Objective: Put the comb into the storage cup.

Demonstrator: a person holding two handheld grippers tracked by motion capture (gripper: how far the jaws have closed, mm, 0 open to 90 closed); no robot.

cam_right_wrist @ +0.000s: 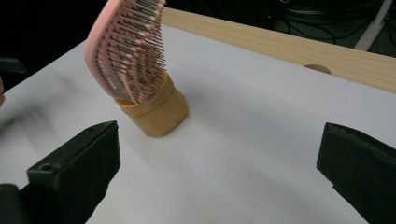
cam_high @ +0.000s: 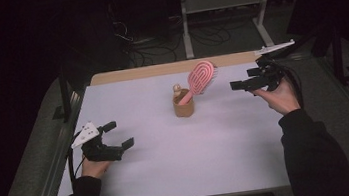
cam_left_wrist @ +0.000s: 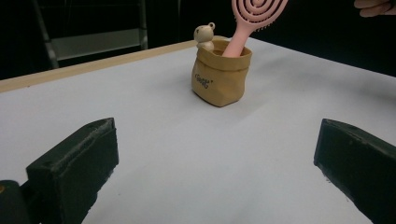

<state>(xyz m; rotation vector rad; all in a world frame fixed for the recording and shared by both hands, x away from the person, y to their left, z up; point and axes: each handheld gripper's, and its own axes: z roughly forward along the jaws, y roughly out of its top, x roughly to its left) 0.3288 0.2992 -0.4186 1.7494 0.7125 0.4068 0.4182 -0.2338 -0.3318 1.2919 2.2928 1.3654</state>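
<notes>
A tan pouch (cam_high: 184, 108) stands upright near the middle of the white table (cam_high: 194, 151). A pink hairbrush (cam_high: 201, 77) sticks out of it, handle down, leaning to the right. A small bear figure (cam_high: 177, 89) peeks over its left rim. My left gripper (cam_high: 119, 134) rests open and empty at the near left, pointing toward the pouch (cam_left_wrist: 219, 77), the brush (cam_left_wrist: 257, 14) and the bear (cam_left_wrist: 204, 36). My right gripper (cam_high: 244, 79) hovers open and empty to the right of the brush, and faces its bristles (cam_right_wrist: 135, 56) and the pouch (cam_right_wrist: 159, 112).
A wooden strip (cam_high: 169, 68) runs along the table's far edge, with a round hole (cam_right_wrist: 317, 69) in it. Behind the table stand a metal shelf frame (cam_high: 221, 1) and floor cables (cam_high: 141, 46). Bare white surface lies around the pouch.
</notes>
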